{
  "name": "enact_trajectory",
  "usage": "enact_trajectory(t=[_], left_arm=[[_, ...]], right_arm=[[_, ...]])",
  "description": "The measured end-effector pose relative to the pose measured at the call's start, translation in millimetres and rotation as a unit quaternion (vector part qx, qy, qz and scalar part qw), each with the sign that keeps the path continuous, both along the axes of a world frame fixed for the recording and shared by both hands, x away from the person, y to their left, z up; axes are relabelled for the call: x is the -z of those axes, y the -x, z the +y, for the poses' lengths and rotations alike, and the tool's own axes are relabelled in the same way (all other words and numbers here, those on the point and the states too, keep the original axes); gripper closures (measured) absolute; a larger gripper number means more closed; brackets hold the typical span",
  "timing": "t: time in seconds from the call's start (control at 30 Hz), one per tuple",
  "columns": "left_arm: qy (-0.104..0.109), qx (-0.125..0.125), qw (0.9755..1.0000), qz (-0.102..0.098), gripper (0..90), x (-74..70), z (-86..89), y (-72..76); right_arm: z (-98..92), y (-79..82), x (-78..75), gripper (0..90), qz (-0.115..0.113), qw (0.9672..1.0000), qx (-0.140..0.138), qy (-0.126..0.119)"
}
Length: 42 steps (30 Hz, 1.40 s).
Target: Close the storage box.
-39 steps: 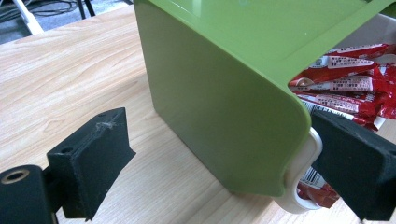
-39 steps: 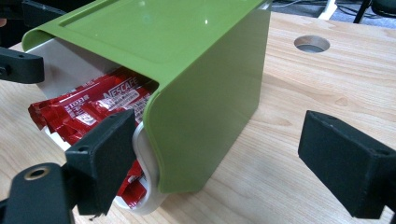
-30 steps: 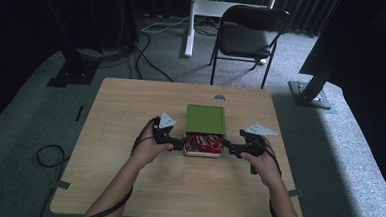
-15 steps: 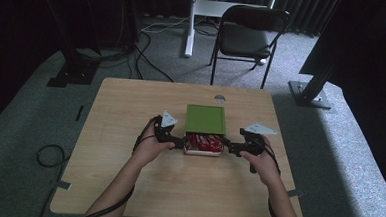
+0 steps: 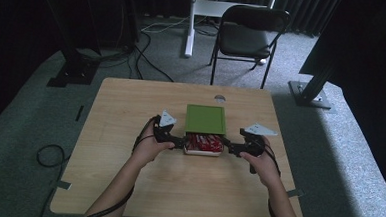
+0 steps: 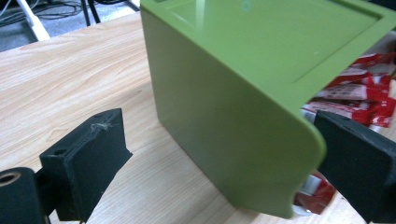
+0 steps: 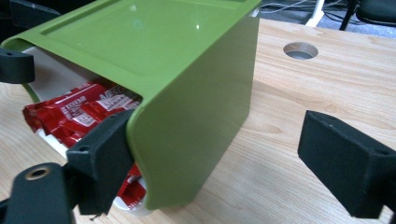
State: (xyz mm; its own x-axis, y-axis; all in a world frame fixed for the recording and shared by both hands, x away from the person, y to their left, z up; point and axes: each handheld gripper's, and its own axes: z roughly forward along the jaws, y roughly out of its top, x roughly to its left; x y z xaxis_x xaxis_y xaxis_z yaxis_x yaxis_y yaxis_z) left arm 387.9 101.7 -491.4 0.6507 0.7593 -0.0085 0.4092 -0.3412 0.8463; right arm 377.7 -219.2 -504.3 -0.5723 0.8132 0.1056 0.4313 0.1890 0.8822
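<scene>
The left gripper (image 5: 181, 139), jaws spread, straddles one corner of the green lid (image 5: 206, 119) at mid-table, the right gripper (image 5: 228, 149) likewise opposite; stiff, light, glossy plastic likely slips, so pinch its side walls.

The lid (image 5: 206, 119) is plain olive green. Under it lie red packets (image 5: 204, 142) with white lettering in a white tray (image 5: 202, 152). Both claws, left (image 5: 181, 141) and right (image 5: 228, 149), are black. The table (image 5: 131, 105) is pale wood grain.
</scene>
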Motion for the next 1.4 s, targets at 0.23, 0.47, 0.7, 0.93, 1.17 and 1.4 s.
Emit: enact_trajectory(t=[0.23,0.47,0.7,0.93,1.17,1.4], left_arm=[[0.012,0.007,0.9999,0.002,5.6,-6.7,-0.4,7.0],[0.012,0.004,0.9999,0.003,5.6,-7.1,3.1,12.9],[0.012,-0.007,0.9999,-0.001,5.7,-6.1,11.3,18.6],[0.008,-0.015,0.9998,0.004,6.3,-4.1,20.0,23.7],[0.004,-0.031,0.9995,-0.003,6.3,1.4,30.8,29.1],[-0.003,-0.045,0.999,0.006,6.3,9.5,41.3,32.7]], right_arm=[[-3.9,6.5,-9.5,12.1,-0.008,0.9998,-0.004,-0.015],[-8.2,13.1,-13.2,12.1,-0.014,0.9998,0.0,-0.014],[-15.4,18.1,-11.7,12.1,-0.014,0.9998,0.008,-0.011],[-20.0,21.2,-9.8,12.1,-0.019,0.9996,0.017,-0.01],[-29.2,25.7,-3.6,12.1,-0.013,0.9996,0.024,-0.002],[-36.2,31.6,5.5,12.1,-0.006,0.9995,0.031,0.003]])
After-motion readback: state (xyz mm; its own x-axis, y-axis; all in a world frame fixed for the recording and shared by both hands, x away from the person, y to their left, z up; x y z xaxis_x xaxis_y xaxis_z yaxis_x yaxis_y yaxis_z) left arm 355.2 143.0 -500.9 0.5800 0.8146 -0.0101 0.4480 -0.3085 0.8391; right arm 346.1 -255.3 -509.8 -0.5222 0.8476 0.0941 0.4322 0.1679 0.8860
